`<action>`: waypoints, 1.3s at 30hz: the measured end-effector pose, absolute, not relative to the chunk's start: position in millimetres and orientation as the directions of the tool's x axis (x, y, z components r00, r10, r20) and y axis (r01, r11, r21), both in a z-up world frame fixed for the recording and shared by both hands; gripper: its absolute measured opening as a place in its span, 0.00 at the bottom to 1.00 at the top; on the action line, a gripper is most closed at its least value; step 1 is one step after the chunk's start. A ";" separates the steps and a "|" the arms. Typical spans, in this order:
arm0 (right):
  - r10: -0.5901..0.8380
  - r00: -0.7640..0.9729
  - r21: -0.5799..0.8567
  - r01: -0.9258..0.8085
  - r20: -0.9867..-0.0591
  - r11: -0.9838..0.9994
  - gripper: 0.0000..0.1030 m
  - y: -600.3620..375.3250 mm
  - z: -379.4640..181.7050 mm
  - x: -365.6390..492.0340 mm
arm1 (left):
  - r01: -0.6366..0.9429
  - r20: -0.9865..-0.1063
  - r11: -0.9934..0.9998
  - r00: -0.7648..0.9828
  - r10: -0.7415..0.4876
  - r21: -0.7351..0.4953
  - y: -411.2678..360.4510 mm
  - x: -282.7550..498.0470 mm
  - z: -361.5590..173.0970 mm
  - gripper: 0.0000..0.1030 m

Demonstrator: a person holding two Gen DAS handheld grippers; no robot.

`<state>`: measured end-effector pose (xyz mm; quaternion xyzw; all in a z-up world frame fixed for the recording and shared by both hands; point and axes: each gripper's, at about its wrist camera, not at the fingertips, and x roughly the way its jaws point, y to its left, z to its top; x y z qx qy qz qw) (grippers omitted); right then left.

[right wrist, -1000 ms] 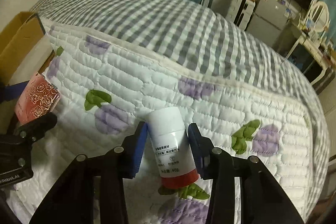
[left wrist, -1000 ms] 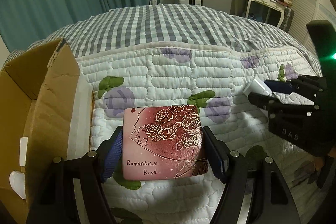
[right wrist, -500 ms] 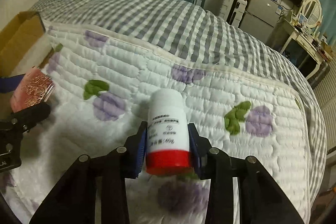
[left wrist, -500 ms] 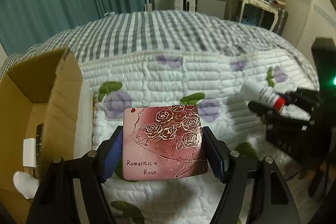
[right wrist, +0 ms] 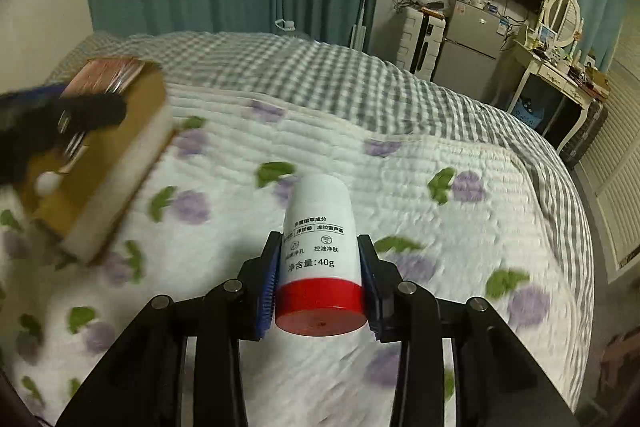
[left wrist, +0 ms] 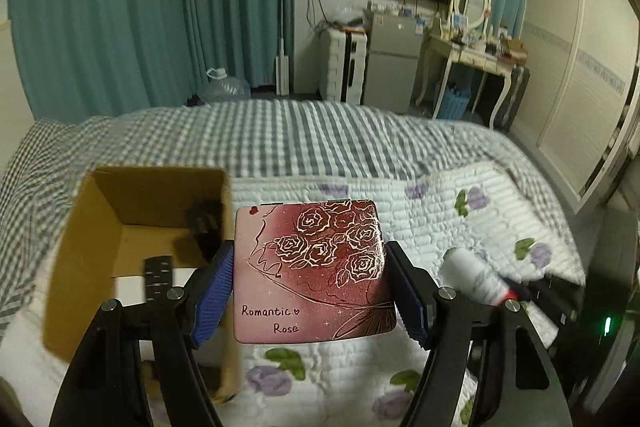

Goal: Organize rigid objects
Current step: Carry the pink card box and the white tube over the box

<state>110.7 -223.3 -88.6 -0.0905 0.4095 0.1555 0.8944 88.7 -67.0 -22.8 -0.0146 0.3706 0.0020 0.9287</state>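
Observation:
A red tin [left wrist: 310,271] with gold roses and the words "Romantic Rose" hangs above the quilt, with my left gripper [left wrist: 307,255] shut on its two sides. Just left of it stands an open cardboard box [left wrist: 132,227]. My right gripper [right wrist: 320,247] is shut on a white bottle [right wrist: 318,219] with a red cap, cap end toward the camera, held above the quilt. In the right wrist view the cardboard box [right wrist: 100,167] is at the left, with the left gripper [right wrist: 60,115] and the red tin [right wrist: 108,71] blurred over it. The white bottle [left wrist: 476,275] also shows at the right of the left wrist view.
A white quilt with purple flowers [right wrist: 400,167] covers the bed over a grey checked blanket [left wrist: 280,135]. Inside the box lie a black remote-like bar [left wrist: 158,279] and a dark object [left wrist: 202,227]. Beyond the bed are teal curtains, a fridge [right wrist: 468,43] and a dressing table [left wrist: 468,55].
Both grippers rose off the quilt and swung left toward the cardboard box, carrying the tin and the bottle. The right jaws closed onto the bottle early on.

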 end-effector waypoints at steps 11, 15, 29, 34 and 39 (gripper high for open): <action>0.282 0.697 0.019 -0.359 -0.659 0.933 0.35 -169.7 -5.8 52.0 | -0.017 -0.638 0.999 0.770 -0.008 -0.033 13.1 50.0 25.6 0.71; 0.318 0.724 0.005 -0.399 -0.612 0.917 0.35 -135.5 28.0 49.6 | -0.008 -0.627 1.000 0.779 -0.005 -0.018 44.1 52.0 33.1 0.71; 0.417 0.663 0.070 -0.483 -0.622 0.873 0.35 -18.1 24.5 118.9 | 0.015 -0.678 1.000 0.735 -0.003 0.012 120.2 97.9 -24.7 0.71; 0.410 0.625 0.076 -0.490 -0.664 0.869 0.35 5.9 -8.1 143.5 | 0.023 -0.719 1.000 0.694 -0.018 -0.004 131.0 109.1 -53.7 0.71; 0.412 0.570 0.120 -0.480 -0.711 0.869 0.35 21.0 -40.7 170.1 | 0.037 -0.727 0.999 0.687 -0.010 0.021 129.2 111.2 -63.4 0.71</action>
